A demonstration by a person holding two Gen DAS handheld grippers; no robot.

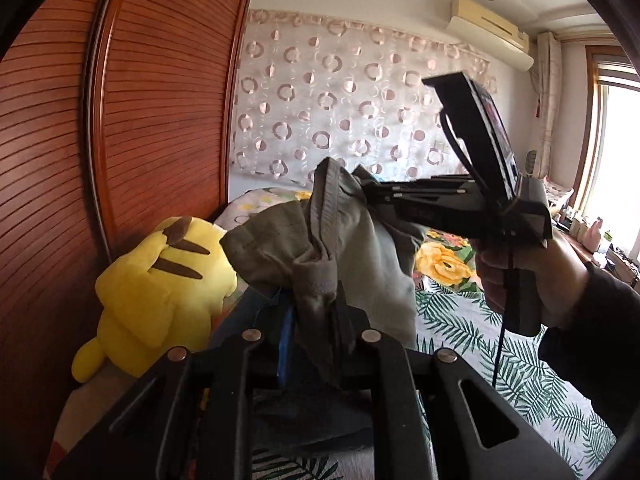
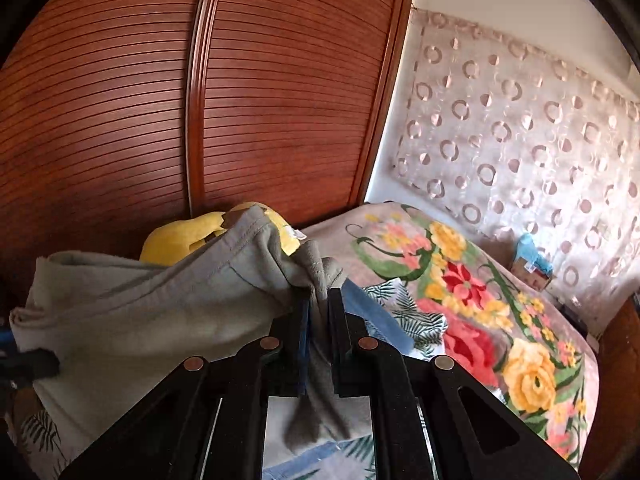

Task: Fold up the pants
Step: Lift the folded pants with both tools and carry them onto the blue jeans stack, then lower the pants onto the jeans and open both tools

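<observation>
You've got the pants (image 1: 352,248) lifted off the bed (image 2: 500,320), held up between both claws in front of the wardrobe (image 1: 160,120). Your left claw (image 1: 320,320) is pinched nearly closed on a bunched fold of grey cloth, and your right claw (image 2: 318,312) is clamped tight on another edge. This looks like the spread-out step, before any fold. Next you'll want to draw the two grips apart, level the edge, and lay it flat clear of the plush (image 1: 160,280)
</observation>
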